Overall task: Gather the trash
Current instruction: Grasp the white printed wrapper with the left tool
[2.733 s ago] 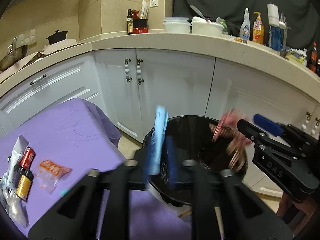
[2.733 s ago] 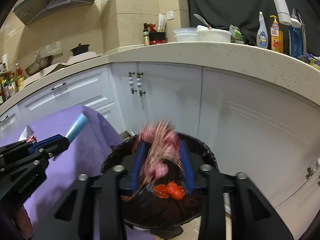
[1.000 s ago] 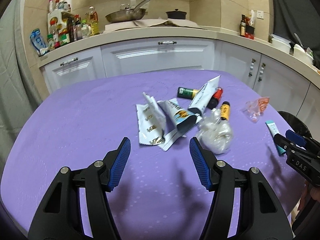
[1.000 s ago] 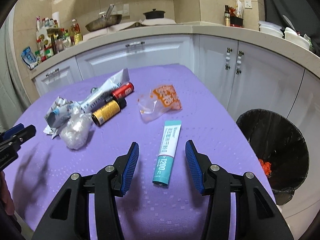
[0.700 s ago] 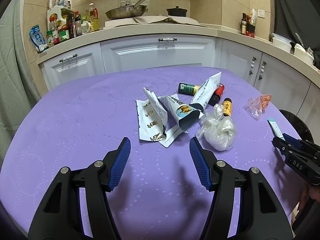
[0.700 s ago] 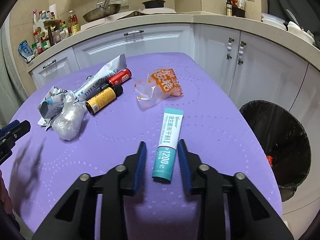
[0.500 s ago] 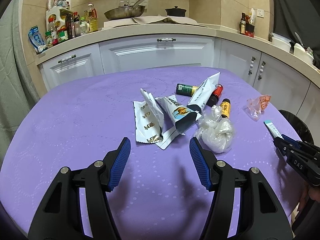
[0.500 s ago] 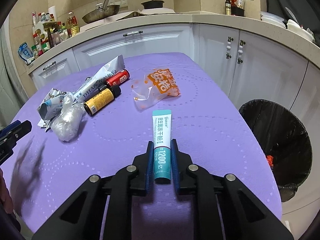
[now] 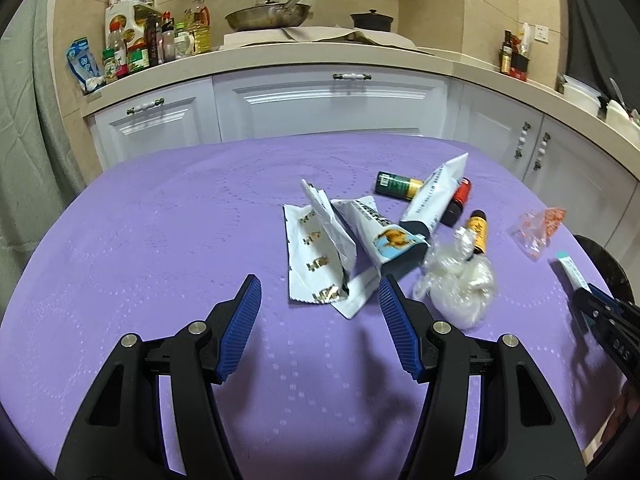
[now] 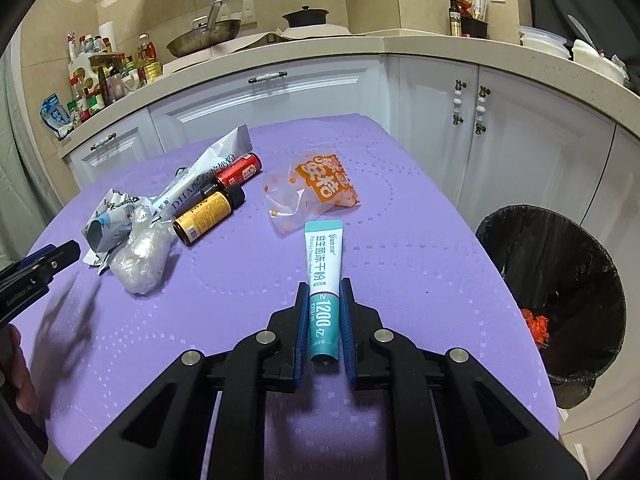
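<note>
My right gripper (image 10: 324,290) is shut on a teal and white tube (image 10: 323,276) that lies on the purple tablecloth (image 10: 240,320). My left gripper (image 9: 318,294) is open and empty, just short of a silver foil wrapper (image 9: 316,256) and a torn white packet (image 9: 384,236). A crumpled clear plastic wad (image 9: 460,288), a yellow bottle (image 10: 206,214), a red bottle (image 10: 238,172), a green bottle (image 9: 396,186), a white tube (image 9: 436,196) and an orange snack bag (image 10: 324,188) lie on the table. The black-lined trash bin (image 10: 560,280) stands on the floor to the right.
White kitchen cabinets (image 9: 332,104) and a counter with a pan (image 9: 268,16), a pot and bottles run behind and to the right. A grey curtain (image 9: 20,120) hangs at the left. The table edge drops off near the bin.
Both grippers dropped trash in the bin, then came back over the table. My right gripper has closed on the teal tube. My left gripper has moved closer to the wrappers, still open.
</note>
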The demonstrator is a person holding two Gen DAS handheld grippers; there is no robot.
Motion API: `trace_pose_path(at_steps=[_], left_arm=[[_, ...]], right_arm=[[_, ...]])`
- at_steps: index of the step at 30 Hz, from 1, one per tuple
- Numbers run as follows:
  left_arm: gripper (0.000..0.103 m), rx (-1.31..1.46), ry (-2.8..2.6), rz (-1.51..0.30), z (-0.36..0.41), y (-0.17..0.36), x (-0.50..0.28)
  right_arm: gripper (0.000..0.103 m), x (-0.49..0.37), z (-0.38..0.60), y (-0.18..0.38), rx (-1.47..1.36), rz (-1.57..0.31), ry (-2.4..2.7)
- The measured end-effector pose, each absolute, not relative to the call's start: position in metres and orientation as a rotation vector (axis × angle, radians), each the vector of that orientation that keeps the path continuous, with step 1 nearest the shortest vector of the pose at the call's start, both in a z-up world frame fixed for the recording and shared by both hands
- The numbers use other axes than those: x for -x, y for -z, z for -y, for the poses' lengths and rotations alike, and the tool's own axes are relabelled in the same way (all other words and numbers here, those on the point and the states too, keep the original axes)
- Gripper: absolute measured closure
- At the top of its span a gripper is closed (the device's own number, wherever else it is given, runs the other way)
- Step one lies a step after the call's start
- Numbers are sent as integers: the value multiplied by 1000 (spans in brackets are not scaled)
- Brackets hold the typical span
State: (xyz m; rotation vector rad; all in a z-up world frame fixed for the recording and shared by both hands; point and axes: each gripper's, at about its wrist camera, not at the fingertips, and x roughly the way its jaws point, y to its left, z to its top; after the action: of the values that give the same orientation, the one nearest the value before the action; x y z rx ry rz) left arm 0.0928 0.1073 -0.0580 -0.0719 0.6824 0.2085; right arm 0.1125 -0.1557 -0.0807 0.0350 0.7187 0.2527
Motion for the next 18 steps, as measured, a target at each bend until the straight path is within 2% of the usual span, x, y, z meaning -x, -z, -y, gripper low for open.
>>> trace_pose_path(at_steps=[6,11,18], left_arm=[[43,82,-214,-699,-110,60,-104],[53,92,-216,-721,-113,62,-111],[55,101,-204,-746,-114,63,-116]], right_arm=[[87,-113,156,76,-39,-708,-258],[87,-116,158,72,-45,-696,-260],[87,-127,161,65,-52,-680,-263]])
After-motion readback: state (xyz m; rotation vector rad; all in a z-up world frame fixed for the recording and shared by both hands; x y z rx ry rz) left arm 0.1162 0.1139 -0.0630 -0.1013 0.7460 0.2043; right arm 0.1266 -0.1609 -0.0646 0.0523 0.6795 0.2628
